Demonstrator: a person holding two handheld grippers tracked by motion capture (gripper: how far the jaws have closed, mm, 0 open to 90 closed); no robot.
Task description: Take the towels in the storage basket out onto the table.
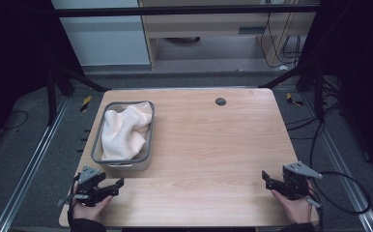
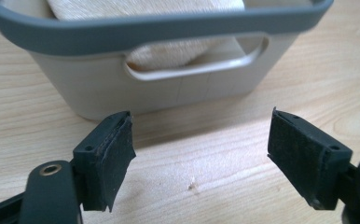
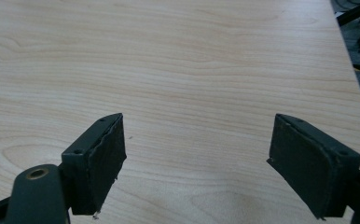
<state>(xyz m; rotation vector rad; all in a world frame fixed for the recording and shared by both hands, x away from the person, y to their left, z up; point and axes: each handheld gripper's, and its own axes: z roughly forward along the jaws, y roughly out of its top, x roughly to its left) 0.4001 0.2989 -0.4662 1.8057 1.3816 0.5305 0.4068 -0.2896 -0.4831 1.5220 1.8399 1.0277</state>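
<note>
A wooden table (image 1: 213, 145) holds a grey basket (image 1: 97, 145). The basket sits on the left half of the table, close to the left edge, with its long side running from the near edge toward the far edge. Its rim is dark grey and its walls are lighter grey. A white towel (image 1: 124, 130) lies bunched up inside it and comes up to the rim at the far end.

The left gripper (image 1: 118, 186) rests near the front left corner of the table, just in front of the basket's near end. A hand (image 1: 89, 207) holds it from the near edge. Its jaws are wide apart and nothing is between them. In the left gripper view, the basket (image 2: 122, 93) is close ahead, and the towel (image 2: 178, 51) shows through the handle hole in the near wall. The gripper is near the basket but does not touch it.

The right gripper (image 1: 265, 180) is near the front right corner of the table, well apart from the basket. A hand (image 1: 295, 207) holds it too, and a black cable (image 1: 349, 193) loops off it past the right edge. Its jaws are also wide apart with nothing in them, and in the right gripper view bare wood (image 3: 178, 70) lies ahead of them.

A small dark round spot (image 1: 220, 101) sits near the far edge of the table.
</note>
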